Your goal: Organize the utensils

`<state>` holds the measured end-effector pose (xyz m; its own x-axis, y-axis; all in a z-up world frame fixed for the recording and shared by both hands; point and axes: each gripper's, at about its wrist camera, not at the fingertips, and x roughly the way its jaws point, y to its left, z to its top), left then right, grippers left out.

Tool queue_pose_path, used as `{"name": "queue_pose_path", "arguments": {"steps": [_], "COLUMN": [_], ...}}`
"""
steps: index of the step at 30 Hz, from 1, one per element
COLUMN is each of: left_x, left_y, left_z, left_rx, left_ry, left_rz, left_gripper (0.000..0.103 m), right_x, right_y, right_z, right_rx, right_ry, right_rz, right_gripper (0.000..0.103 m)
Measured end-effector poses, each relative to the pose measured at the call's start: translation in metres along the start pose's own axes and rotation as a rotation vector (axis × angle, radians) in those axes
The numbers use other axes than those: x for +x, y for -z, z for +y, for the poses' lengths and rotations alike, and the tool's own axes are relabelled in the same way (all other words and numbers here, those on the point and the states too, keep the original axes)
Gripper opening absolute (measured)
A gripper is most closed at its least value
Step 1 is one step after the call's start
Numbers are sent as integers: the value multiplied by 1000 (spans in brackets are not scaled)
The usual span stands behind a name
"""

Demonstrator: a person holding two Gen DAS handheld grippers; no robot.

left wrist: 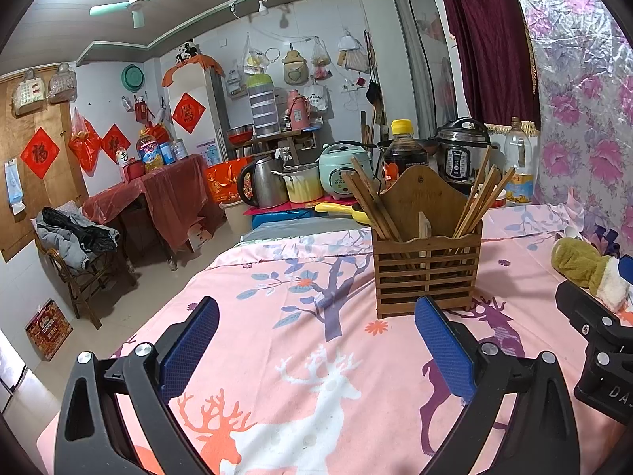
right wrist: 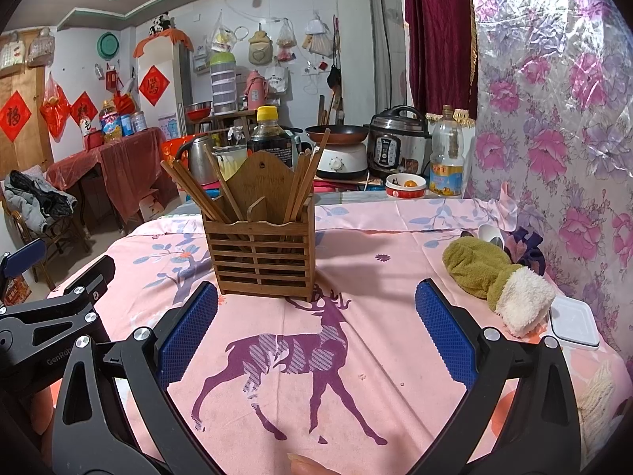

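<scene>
Chopsticks (right wrist: pixel 213 194) stand sorted in the wooden holder (right wrist: pixel 261 253) mid-table near the far edge, both the left gripper (left wrist: pixel 316 352) and right gripper (right wrist: pixel 316 340) gaping empty; a careless approach risks toppling the holder.

Chopsticks (right wrist: pixel 190 190) in a slatted holder (right wrist: pixel 261 255) mid-table, plush toy (right wrist: pixel 498 277) to its right, cookers behind.

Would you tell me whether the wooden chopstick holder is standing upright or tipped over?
Upright: the holder sits flat on the tablecloth, with chopsticks sticking out of its top.
</scene>
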<state>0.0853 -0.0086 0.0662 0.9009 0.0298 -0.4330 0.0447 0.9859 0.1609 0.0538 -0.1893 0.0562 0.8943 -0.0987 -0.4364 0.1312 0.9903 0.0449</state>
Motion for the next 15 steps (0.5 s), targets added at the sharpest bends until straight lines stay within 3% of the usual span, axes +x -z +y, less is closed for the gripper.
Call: {"name": "queue_pose_path", "arguments": {"steps": [15], "left_x": [0], "left_y": [-1], "left_z": [0], "left_rx": [2], "left_ry": [0], "left_rz": [1], "left_gripper": [97], "right_x": [0], "right_y": [-1], "right_z": [0], "right_rx": [0], "right_ry": [0], "right_rz": [0], "right_gripper": [97]}}
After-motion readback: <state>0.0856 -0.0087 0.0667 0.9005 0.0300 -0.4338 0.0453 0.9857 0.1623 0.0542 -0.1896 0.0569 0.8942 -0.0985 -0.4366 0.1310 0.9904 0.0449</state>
